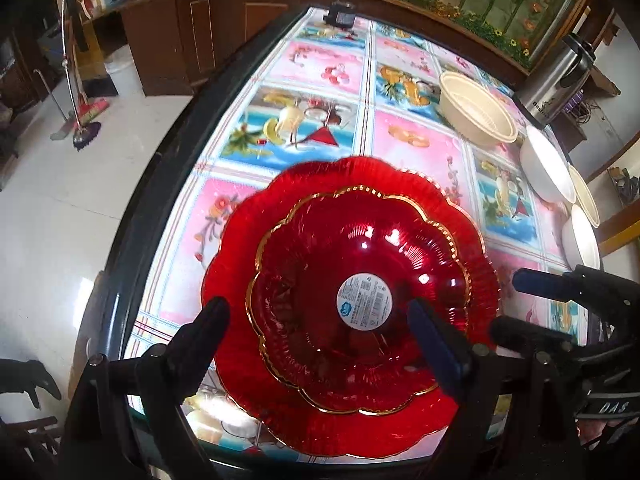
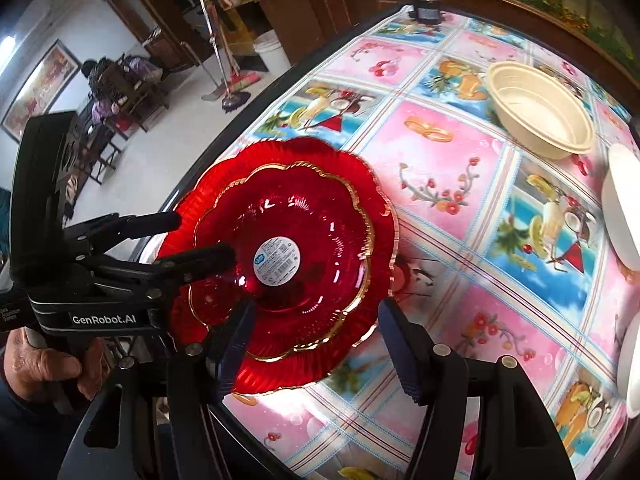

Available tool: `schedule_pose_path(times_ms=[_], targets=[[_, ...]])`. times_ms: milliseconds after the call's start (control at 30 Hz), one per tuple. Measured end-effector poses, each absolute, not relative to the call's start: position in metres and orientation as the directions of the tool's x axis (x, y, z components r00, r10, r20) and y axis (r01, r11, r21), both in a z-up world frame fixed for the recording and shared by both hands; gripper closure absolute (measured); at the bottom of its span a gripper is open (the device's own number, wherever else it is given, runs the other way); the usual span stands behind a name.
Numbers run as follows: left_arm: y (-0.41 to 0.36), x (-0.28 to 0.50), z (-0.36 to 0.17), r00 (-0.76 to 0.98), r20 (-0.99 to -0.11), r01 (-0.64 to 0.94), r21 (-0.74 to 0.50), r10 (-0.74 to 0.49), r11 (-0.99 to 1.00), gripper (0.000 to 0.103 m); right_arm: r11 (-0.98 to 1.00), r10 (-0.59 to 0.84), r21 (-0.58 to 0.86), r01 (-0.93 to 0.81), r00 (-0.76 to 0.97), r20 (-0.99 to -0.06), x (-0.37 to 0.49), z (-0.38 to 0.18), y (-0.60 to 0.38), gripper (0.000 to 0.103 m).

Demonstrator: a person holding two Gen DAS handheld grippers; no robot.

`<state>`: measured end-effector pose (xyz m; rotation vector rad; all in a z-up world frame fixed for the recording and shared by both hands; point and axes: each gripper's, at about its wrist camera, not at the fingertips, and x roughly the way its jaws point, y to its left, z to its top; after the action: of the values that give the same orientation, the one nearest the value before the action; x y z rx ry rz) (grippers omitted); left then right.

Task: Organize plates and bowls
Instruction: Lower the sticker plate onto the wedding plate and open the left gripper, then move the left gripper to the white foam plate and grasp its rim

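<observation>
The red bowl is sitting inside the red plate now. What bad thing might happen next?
1. The red plate lies close to the table edge, so a bump might push it and the gold-rimmed red bowl off.
2. Both claws, left claw and right claw, hang open right over the dishes; lifting away carelessly might snag a rim.
3. The cream bowl and white bowls remain unstacked.

Gold-rimmed red bowl nested in red plate, apparently centred.
</observation>
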<state>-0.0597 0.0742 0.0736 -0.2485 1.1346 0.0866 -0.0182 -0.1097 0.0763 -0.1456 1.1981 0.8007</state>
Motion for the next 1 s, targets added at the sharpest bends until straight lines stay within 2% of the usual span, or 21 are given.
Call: schedule_pose_path(times_ms=[333, 1000], targets=[[0.021, -0.049, 0.101, 0.475, -0.877, -0.078, -0.118, -0.067, 0.99, 0.013, 0.791, 0.51, 0.369, -0.488, 0.193, -0.838, -0.011, 0.083, -0.174, 0.035], [-0.142, -0.018, 0.093, 0.384, -0.898, 0.211, -0.144, -0.217, 0.967, 0.013, 0.899, 0.438, 0.4, -0.178, 0.361, -0.823, -0.008, 0.089, -0.357, 0.035]])
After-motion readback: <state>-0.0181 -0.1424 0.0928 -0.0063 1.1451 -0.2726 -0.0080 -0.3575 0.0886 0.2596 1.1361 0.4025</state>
